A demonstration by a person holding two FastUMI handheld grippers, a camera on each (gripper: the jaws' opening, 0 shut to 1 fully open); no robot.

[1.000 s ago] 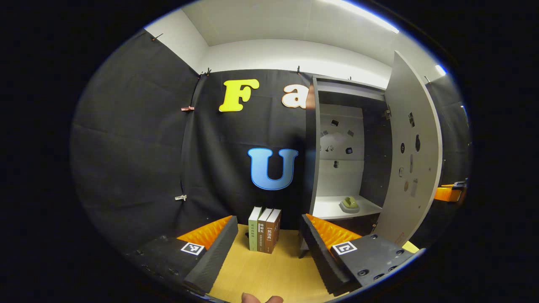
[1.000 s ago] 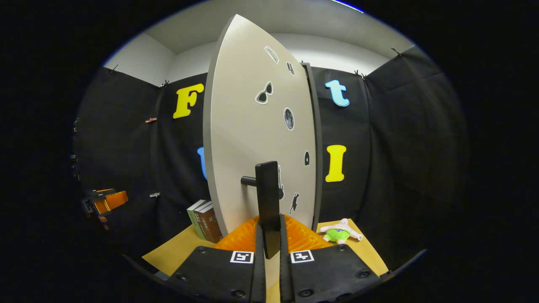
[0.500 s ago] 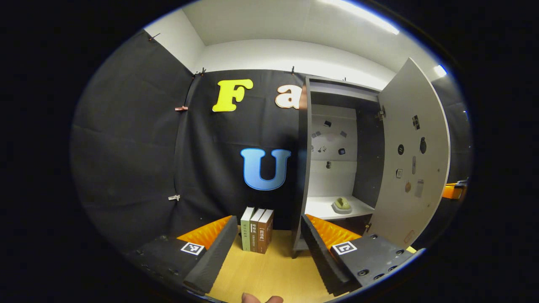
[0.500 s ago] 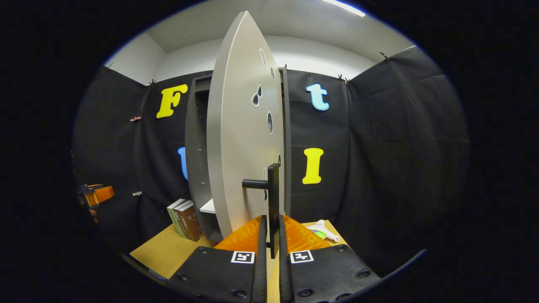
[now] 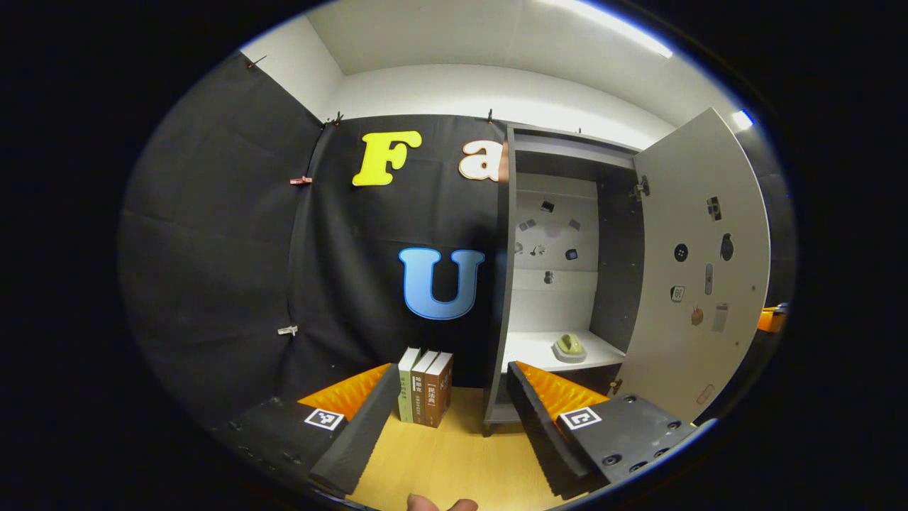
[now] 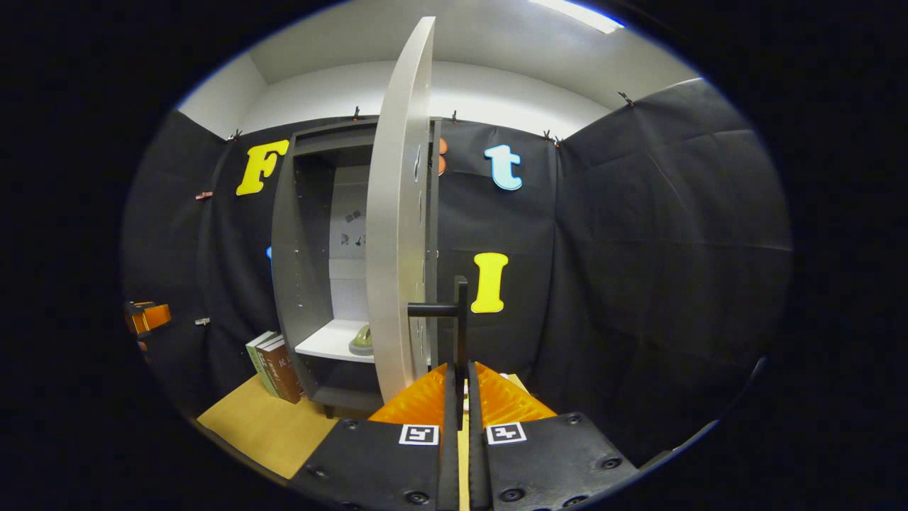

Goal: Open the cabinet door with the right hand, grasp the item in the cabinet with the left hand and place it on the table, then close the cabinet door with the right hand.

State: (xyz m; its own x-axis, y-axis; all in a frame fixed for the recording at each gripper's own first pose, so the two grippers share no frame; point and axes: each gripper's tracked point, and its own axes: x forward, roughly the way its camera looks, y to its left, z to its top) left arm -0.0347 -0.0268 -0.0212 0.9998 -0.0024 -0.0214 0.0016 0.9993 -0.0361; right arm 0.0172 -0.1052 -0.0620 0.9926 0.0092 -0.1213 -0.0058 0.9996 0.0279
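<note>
- Far left, our left gripper waits over the table with its fingers spread wide and nothing between them. The table ahead of it is bare apart from the books, so we judge there is room to go forward.
- The books stand just beside the cabinet's left wall. A reach that drifts left could knock them over.
- The item, small and green, sits on the white shelf inside the cabinet, towards its right side. The opening is narrow between the left wall and the door; spread fingers could clip either edge.
- The item looks low and rounded, so we think a shallow pinch might slide off or push it deeper.
- Right of that, our right gripper has its fingers pinching the door's dark handle, with the door swung wide.
- If the right gripper lets go too soon, the door may drift into the left gripper's path.
- Beyond the door the wall is near; swinging further risks hitting it.
</note>
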